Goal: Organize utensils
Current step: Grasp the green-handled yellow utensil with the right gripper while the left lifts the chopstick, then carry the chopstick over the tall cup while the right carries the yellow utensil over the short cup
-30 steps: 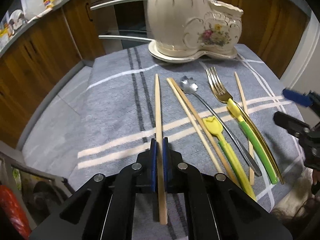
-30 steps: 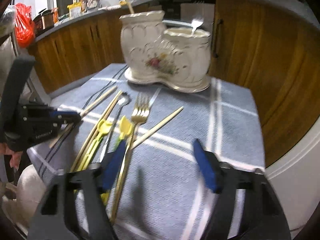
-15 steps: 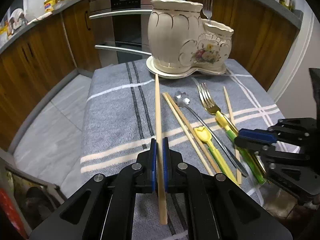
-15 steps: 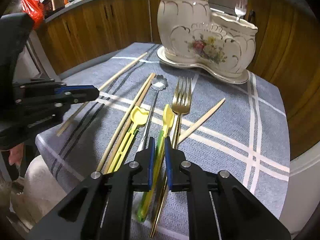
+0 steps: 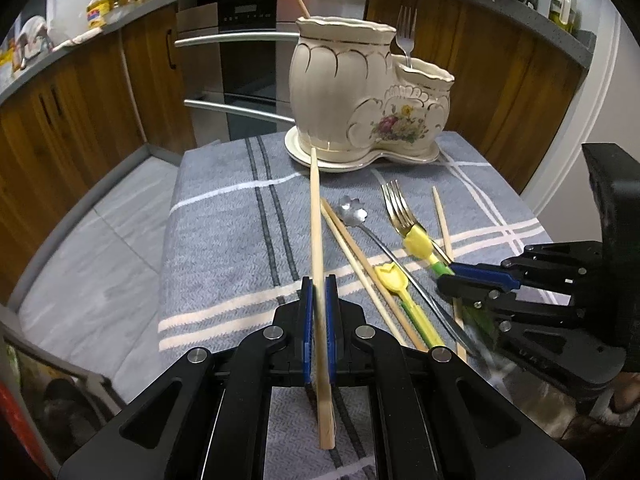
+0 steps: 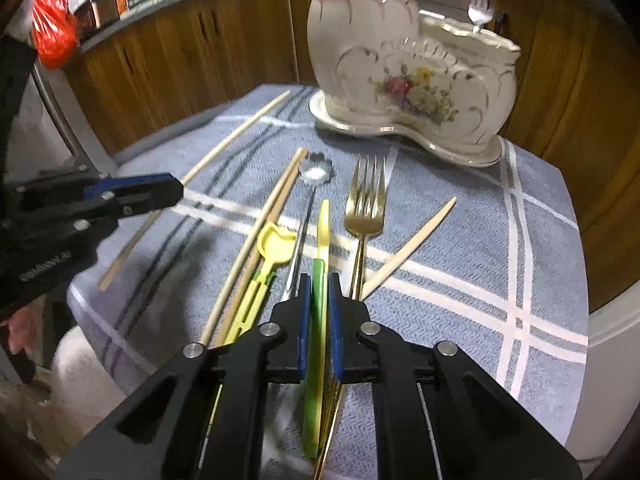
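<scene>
Clamping a wooden chopstick (image 5: 318,240) near its thick end, the left gripper (image 5: 319,300) has its fingers pressed together on it, tip tilted toward the holder (image 5: 360,96); the right gripper (image 6: 319,296) has just closed on a green-handled utensil (image 6: 318,276) at mid-handle above the surface (image 6: 460,300); both look light, stiff and smooth, likely to pivot or slip.

Right wrist view: the green utensil (image 6: 316,344) runs between the right tongs (image 6: 319,292), its lower end lost behind them, and the gold fork (image 6: 366,208) handle vanishes there too. The ceramic holder (image 6: 404,60) is blurred and its top cut off by the frame edge. Left wrist view: items on the far countertop (image 5: 100,12) are too small to identify.
</scene>
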